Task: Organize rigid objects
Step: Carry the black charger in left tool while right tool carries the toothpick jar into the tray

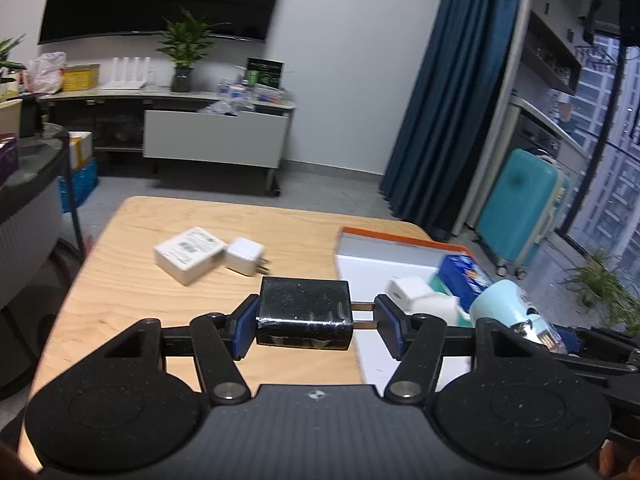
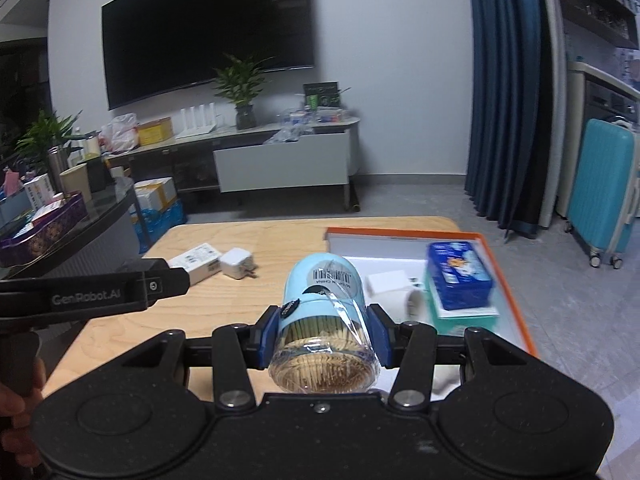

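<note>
My left gripper (image 1: 316, 320) is shut on a black charger plug (image 1: 304, 312), its prongs against the right pad, held above the wooden table (image 1: 132, 300) beside the tray's left edge. My right gripper (image 2: 324, 336) is shut on a light-blue toothpick jar (image 2: 324, 320), held on its side above the table in front of the orange-rimmed white tray (image 2: 400, 246). The jar also shows in the left wrist view (image 1: 508, 308). On the table lie a white flat adapter box (image 1: 188, 254) and a white charger cube (image 1: 244, 256), touching each other.
The tray holds a blue box (image 2: 458, 274) on a teal box, a white cube (image 2: 388, 282) and a white roll. A teal suitcase (image 2: 604, 188) stands at the right by dark curtains. A TV cabinet stands behind. A dark side table (image 2: 60, 240) stands left.
</note>
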Available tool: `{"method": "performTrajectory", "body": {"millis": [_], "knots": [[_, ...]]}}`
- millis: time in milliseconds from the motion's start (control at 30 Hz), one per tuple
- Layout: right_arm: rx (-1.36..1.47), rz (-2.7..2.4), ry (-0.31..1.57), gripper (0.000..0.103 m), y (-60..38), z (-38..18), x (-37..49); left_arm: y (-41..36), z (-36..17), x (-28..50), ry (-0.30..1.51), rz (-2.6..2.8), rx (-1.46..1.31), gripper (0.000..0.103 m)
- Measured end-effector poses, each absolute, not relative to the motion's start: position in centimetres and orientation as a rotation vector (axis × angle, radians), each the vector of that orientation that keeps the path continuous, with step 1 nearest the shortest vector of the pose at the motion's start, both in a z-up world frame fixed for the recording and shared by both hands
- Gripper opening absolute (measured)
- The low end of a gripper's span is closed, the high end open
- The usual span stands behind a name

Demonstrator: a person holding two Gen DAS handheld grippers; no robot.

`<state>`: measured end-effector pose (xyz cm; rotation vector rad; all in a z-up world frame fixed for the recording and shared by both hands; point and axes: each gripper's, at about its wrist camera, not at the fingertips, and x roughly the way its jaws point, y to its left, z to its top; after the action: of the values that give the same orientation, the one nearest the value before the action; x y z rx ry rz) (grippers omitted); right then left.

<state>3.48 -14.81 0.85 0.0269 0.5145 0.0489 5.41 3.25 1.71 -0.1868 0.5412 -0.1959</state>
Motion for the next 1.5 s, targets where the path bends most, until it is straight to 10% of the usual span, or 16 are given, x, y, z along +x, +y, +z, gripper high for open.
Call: {"method": "performTrajectory", "body": {"millis": [1500], "knots": [[0.074, -0.135, 0.485, 0.057, -23.2, 0.7, 2.0, -5.8, 0.0, 6.8, 0.587, -0.377, -0.089, 0.062]]}}
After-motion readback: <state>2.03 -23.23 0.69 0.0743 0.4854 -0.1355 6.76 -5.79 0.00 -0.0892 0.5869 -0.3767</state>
